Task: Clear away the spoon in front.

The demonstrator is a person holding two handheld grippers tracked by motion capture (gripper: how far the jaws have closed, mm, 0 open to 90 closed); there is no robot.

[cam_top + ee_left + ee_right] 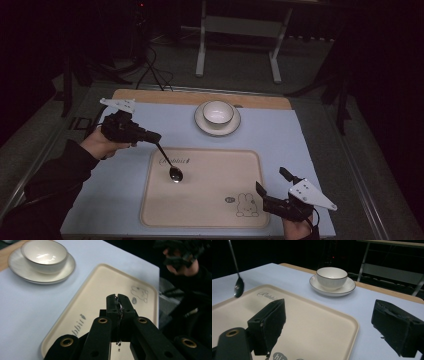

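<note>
Your left gripper (152,136) pinches the spoon (170,162) over the tray (210,212), w/ its tip near the tray's top-left corner. Your right gripper (272,185) gapes wide at the tray's right edge, holding nothing.

spoon (175,174): shiny metal | bowl (218,112): glossy ceramic | tray (210,200): matt plastic | claw (329,330): matt black

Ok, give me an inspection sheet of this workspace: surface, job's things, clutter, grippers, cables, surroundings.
Surface: pale blue mat over a wooden board.
Job's things: spoon hanging over the cream tray; white bowl on a saucer beyond the tray.
Clutter: nothing seen.
Grippers: left gripper shut on the spoon handle, bowl end down; right gripper open and empty at the tray's near right corner.
Cables: black cables on the floor beyond the table.
Surroundings: dark room, white table frame behind.
</note>
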